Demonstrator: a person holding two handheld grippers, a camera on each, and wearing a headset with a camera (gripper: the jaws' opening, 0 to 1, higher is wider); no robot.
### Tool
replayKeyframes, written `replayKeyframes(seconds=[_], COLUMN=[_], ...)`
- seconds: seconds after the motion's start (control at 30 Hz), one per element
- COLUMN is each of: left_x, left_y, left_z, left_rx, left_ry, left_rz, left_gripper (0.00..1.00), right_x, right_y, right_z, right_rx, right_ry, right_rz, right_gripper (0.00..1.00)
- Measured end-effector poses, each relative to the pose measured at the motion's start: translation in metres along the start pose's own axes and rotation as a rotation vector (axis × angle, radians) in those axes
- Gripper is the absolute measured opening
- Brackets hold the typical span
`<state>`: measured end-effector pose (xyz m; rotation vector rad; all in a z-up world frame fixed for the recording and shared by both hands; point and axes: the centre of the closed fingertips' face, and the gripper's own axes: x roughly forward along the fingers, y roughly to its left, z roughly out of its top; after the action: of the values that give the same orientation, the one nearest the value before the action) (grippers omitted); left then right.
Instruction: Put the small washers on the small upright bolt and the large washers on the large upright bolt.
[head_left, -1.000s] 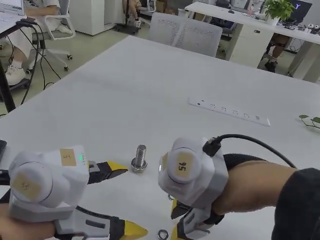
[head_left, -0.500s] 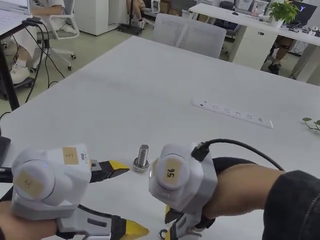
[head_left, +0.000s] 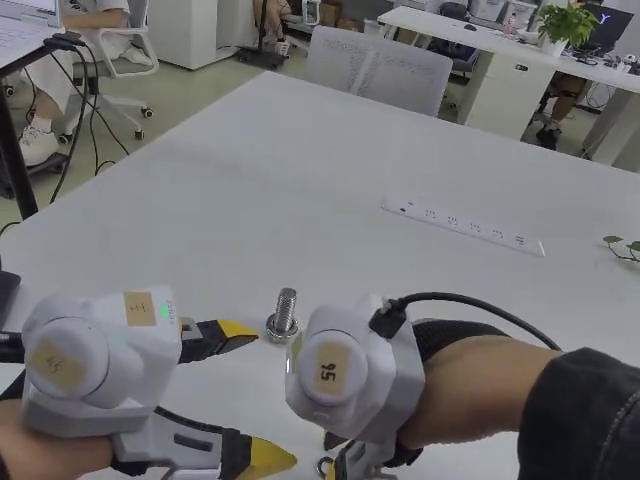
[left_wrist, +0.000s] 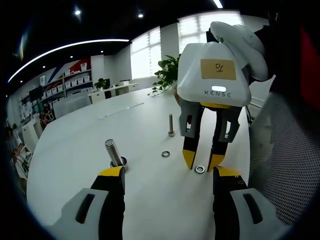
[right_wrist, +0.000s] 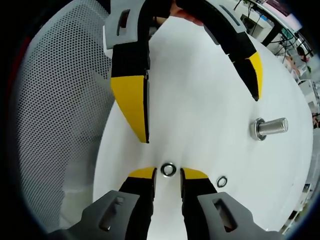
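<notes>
Open-plan office; a white desk (head_left: 300, 170) carries the work, with a power strip (head_left: 462, 230) lying well apart from it.

Large bolt (left_wrist: 114, 152) and small bolt (left_wrist: 171, 125) both stand upright on the desk. One loose washer (left_wrist: 165, 154) lies flat between them. Whether any washer is seated on either bolt cannot be confirmed.

Right gripper (left_wrist: 202, 161) points down at the desk. Its fingers are narrowly parted and flank a second washer (right_wrist: 168, 169), which lies flat between the tips with a slight gap on each side: not clamped. Left gripper (left_wrist: 169, 173) has its fingers spread wide and holds nothing, with the large bolt just beyond one tip.

Step in hand, as judged: pick-up of the flanked washer. The next move calls for closing on its rim without skidding it, lifting it, then choosing the bolt by size; that size cannot be told from here.
</notes>
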<state>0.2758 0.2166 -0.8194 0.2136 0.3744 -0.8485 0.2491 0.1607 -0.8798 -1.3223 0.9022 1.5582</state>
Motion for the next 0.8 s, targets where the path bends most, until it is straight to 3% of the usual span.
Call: replayKeyframes(seconds=[0.8], left_x=[0.0008], left_y=[-0.0014], left_z=[-0.0005], left_rx=[-0.003], left_ry=[0.002], left_rz=[-0.003], left_gripper=[0.7], right_x=[-0.0001], right_y=[-0.0031], right_z=[-0.0022], right_rx=[-0.015], right_ry=[-0.017], right_rz=[-0.006], right_gripper=[0.15])
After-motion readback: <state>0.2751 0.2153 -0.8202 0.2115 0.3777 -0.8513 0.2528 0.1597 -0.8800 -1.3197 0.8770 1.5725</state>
